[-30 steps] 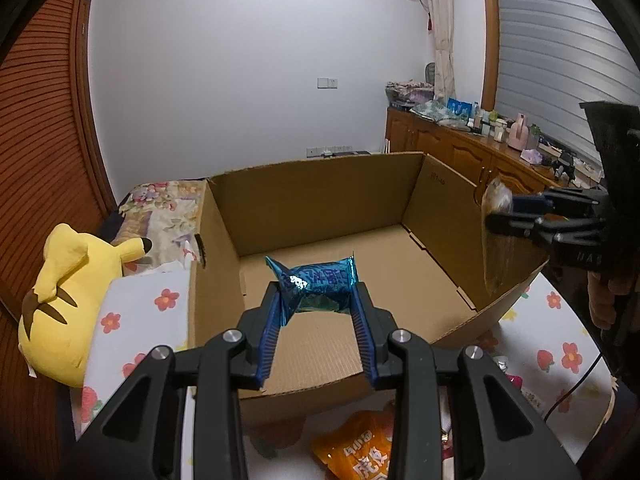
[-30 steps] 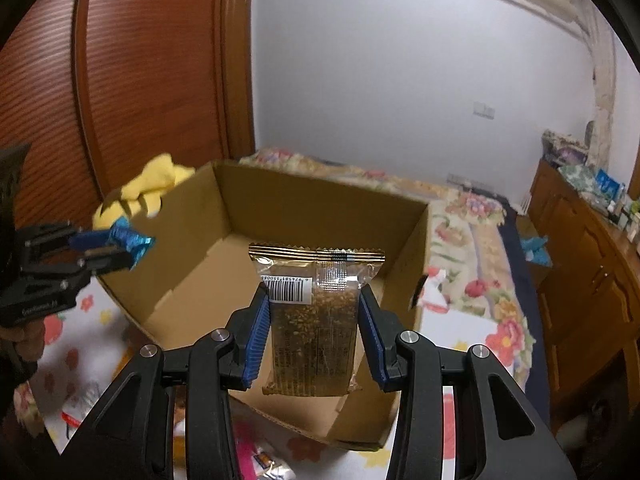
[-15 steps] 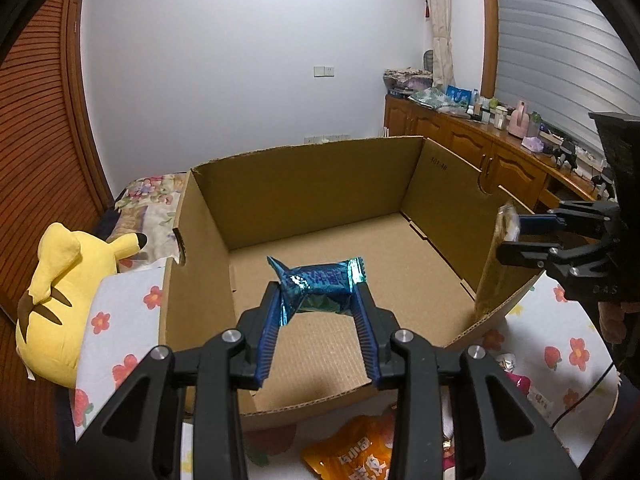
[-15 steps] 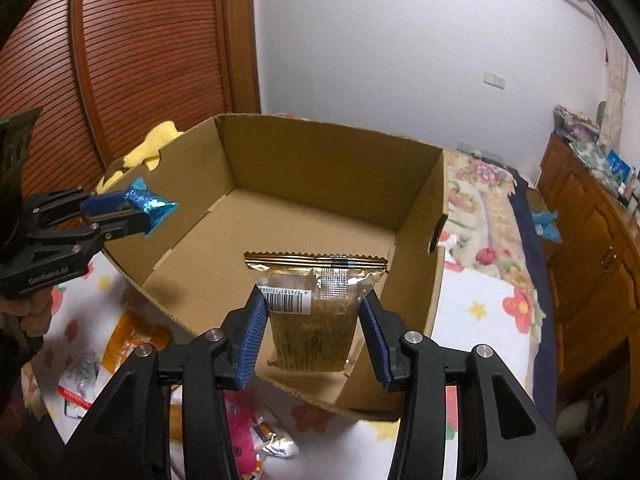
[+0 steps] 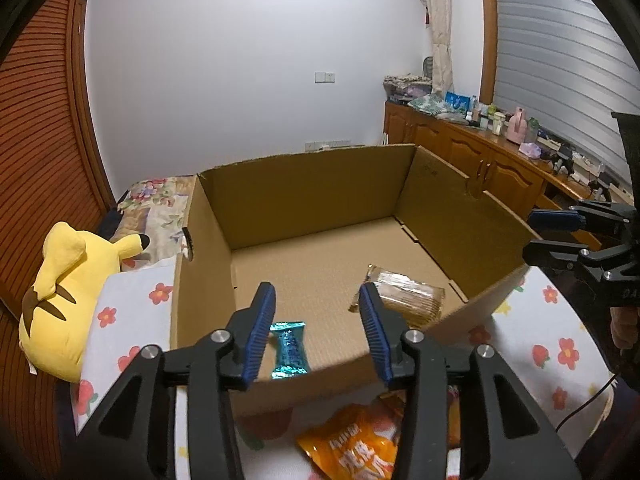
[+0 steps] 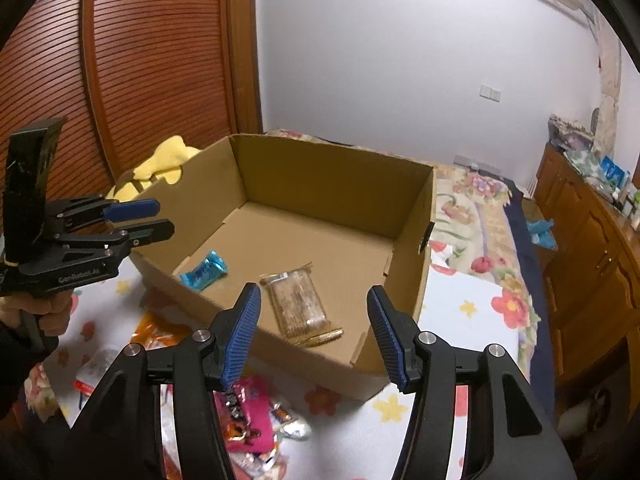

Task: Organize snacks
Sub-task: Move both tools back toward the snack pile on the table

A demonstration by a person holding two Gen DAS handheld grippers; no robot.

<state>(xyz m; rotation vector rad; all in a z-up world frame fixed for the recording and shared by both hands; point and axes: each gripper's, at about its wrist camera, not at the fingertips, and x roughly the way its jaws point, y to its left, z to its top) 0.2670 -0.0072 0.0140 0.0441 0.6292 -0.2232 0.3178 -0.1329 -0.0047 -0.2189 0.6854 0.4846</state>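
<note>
An open cardboard box [image 5: 308, 184] [image 6: 332, 168] stands on the bed. A shiny blue snack packet [image 5: 289, 348] [image 6: 204, 273] lies on the box floor near the front wall. A clear packet of brown snacks [image 5: 404, 298] [image 6: 298, 306] lies on the floor beside it. My left gripper [image 5: 316, 332] [image 6: 152, 220] is open and empty above the box's front edge. My right gripper [image 6: 314, 332] [image 5: 540, 232] is open and empty above the box's right side.
Loose snack packets lie on the flowered sheet in front of the box: an orange one [image 5: 352, 444] and a pink one [image 6: 248, 408]. A yellow plush toy [image 5: 64, 292] lies left of the box. A wooden cabinet [image 5: 480, 160] runs along the right wall.
Both grippers have opened. The blue packet and the clear brown packet have dropped from the fingers onto the box floor.
</note>
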